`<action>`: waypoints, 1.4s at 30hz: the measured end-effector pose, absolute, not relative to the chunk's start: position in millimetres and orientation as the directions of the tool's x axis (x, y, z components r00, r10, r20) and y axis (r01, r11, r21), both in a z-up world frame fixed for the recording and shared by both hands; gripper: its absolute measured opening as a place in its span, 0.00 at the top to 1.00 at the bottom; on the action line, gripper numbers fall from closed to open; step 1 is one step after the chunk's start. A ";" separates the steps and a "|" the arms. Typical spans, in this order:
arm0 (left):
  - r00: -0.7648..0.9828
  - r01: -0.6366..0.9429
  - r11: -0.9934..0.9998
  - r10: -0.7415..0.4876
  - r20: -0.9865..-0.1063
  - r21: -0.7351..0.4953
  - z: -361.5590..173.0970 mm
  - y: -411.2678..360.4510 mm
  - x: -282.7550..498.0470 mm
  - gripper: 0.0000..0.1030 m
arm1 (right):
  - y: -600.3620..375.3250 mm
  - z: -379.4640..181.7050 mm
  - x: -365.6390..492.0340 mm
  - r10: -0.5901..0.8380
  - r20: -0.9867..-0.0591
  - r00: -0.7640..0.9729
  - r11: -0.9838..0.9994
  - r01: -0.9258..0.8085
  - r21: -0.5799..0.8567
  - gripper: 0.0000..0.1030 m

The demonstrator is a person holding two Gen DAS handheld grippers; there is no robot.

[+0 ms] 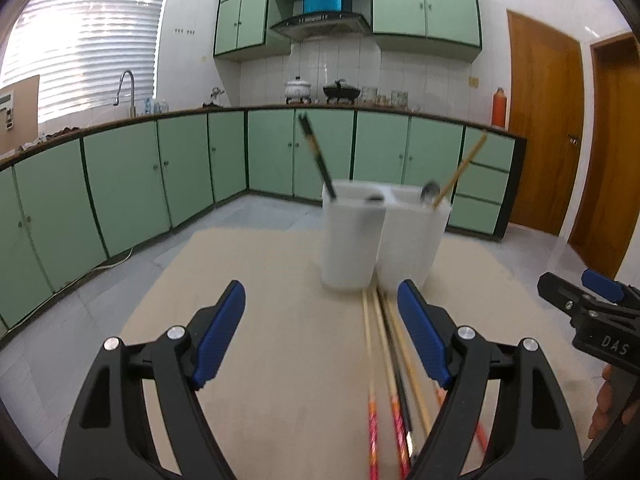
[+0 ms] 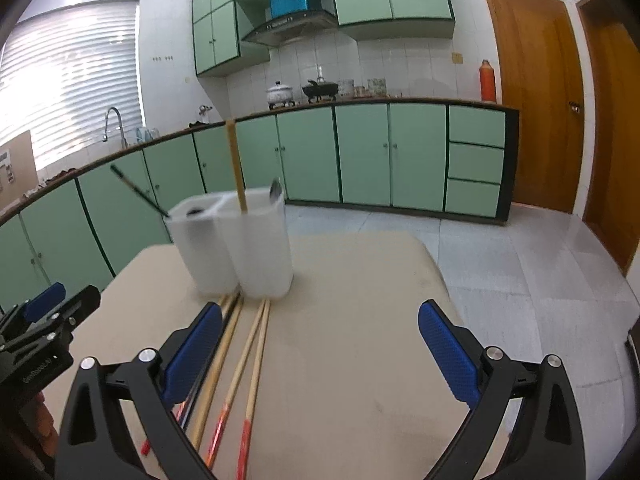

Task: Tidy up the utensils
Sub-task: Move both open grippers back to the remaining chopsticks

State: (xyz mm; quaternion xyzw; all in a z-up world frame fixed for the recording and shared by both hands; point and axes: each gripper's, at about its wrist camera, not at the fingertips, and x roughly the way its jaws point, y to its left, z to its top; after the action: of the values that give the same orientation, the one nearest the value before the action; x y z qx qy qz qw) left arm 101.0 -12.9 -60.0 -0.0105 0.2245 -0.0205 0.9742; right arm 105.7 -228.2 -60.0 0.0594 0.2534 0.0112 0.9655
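A white two-compartment utensil holder (image 1: 380, 240) stands on the beige table (image 1: 260, 320); it also shows in the right wrist view (image 2: 236, 248). Its left compartment holds a dark chopstick (image 1: 316, 156) and its right one a wooden chopstick (image 1: 460, 172) and a spoon (image 1: 430, 192). Several chopsticks (image 1: 384, 368) lie on the table in front of the holder, also seen in the right wrist view (image 2: 240, 364). My left gripper (image 1: 320, 340) is open and empty above them. My right gripper (image 2: 320, 356) is open and empty, just right of the chopsticks.
Green kitchen cabinets (image 1: 160, 176) run along the far walls with a sink tap (image 1: 126, 92) and pots (image 1: 298, 88) on the counter. A wooden door (image 2: 532, 92) is at the right. The table edge (image 2: 436, 264) drops to tiled floor.
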 end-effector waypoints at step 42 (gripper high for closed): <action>0.667 0.082 0.996 -0.069 -0.742 -0.018 -134.3 -34.1 81.9 0.42 | -180.4 -117.5 62.6 0.161 -0.689 0.707 0.987 -0.105 0.123 0.66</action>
State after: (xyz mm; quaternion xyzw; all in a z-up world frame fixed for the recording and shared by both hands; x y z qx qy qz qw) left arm 81.9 -34.1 -134.3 0.0085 0.4060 -0.0413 0.9129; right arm 62.6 -180.4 -117.5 0.0371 0.3763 0.0719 0.9230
